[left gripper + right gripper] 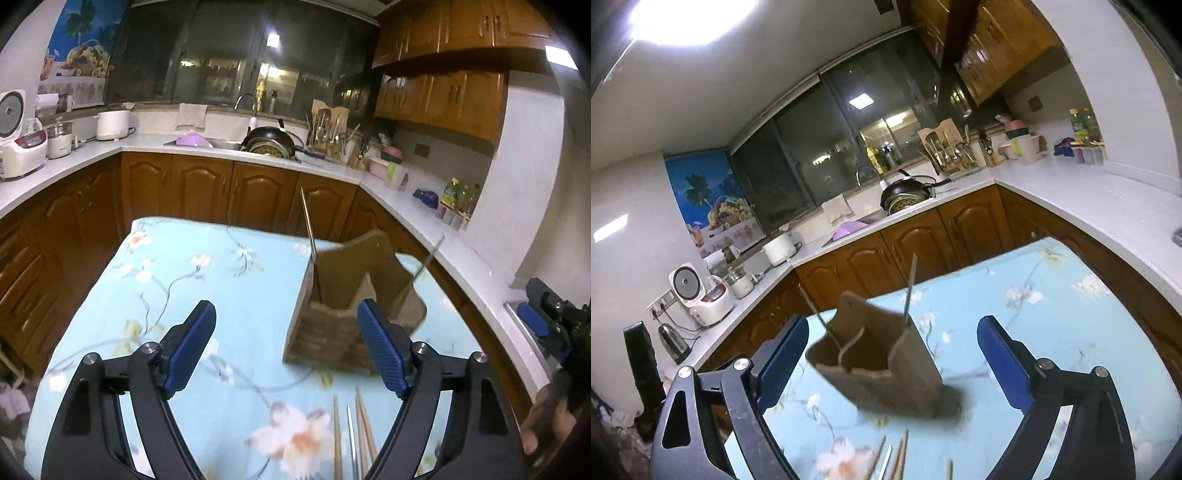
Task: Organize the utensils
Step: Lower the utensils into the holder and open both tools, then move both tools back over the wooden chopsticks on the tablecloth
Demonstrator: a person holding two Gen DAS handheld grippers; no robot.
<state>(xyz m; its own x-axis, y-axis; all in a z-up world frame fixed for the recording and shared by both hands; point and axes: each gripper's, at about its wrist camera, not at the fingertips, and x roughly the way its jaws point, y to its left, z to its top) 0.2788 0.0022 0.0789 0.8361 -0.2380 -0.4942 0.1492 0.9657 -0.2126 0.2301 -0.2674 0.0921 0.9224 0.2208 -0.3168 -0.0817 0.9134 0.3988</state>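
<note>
hovering with both the left gripper (pixel 286 345) and right gripper (pixel 892 358) spread empty; next, pinch one loose chopstick (pixel 337 435) mid-shaft, then drop it upright into the wooden holder (pixel 347 295).

— What sort of place are we in?

— A home kitchen. At twelve o'clock we see a sink (pixel 218 144) with a curved tap (pixel 246 100) under a dark window (pixel 236 51), and a black pan (pixel 271 138) beside it.

— And around that?

— Wooden cabinets (pixel 207 188) run beneath a white countertop (pixel 417 218), with more cupboards (pixel 439 96) up at one o'clock. At nine o'clock we find a rice cooker (pixel 20 147); at one o'clock, a rack of ladles and spoons (pixel 328 129). Nearest us stands a table under a flowered blue cloth (pixel 177 295).
</note>
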